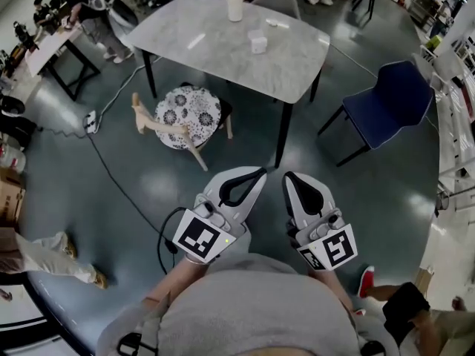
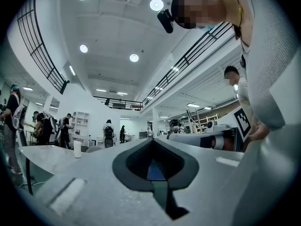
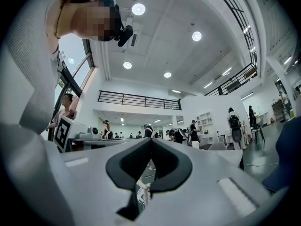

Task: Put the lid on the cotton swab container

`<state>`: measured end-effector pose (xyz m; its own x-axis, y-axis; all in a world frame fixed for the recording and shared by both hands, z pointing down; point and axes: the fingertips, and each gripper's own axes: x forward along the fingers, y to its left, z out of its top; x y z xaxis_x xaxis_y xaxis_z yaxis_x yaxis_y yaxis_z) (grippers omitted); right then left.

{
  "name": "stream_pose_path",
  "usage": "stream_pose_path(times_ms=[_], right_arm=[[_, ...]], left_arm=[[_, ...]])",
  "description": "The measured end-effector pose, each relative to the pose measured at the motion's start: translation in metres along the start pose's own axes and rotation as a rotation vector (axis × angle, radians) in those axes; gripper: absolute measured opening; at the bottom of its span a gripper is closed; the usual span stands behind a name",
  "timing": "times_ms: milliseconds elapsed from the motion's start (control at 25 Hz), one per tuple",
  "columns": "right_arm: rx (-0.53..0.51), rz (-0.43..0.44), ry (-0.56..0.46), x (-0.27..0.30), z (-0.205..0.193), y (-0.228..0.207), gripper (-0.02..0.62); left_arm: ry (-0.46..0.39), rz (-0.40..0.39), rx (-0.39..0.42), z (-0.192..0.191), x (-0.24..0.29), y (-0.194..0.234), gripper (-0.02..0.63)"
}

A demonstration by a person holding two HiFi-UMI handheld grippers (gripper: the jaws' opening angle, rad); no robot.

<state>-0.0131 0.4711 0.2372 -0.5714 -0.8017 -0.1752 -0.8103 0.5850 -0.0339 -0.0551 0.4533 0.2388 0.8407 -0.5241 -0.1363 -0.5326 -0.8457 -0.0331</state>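
Far ahead stands a grey marble-topped table. On it are a tall white cup, a small white box-like container and a small flat white piece; they are too small to make out in detail. My left gripper and right gripper are held side by side close to my body, well short of the table. Both are shut with nothing between the jaws. The left gripper view shows its closed tips with the white cup far off on the table. The right gripper view shows its closed tips.
A stool with a flower-patterned cushion stands before the table, and a blue chair is at its right. A black cable runs over the dark floor. People stand at a bench far left. Someone's red shoe is at lower right.
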Motion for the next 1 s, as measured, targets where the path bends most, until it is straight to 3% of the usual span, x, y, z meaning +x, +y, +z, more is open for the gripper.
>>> stream_pose_path(times_ms=[640, 1000], right_arm=[[-0.008, -0.03, -0.045, 0.134, -0.012, -0.082, 0.0], [0.004, -0.036, -0.034, 0.158, -0.015, -0.106, 0.0]], left_arm=[[-0.008, -0.075, 0.026, -0.009, 0.078, 0.132, 0.0], [-0.002, -0.08, 0.001, -0.019, 0.099, 0.159, 0.0]])
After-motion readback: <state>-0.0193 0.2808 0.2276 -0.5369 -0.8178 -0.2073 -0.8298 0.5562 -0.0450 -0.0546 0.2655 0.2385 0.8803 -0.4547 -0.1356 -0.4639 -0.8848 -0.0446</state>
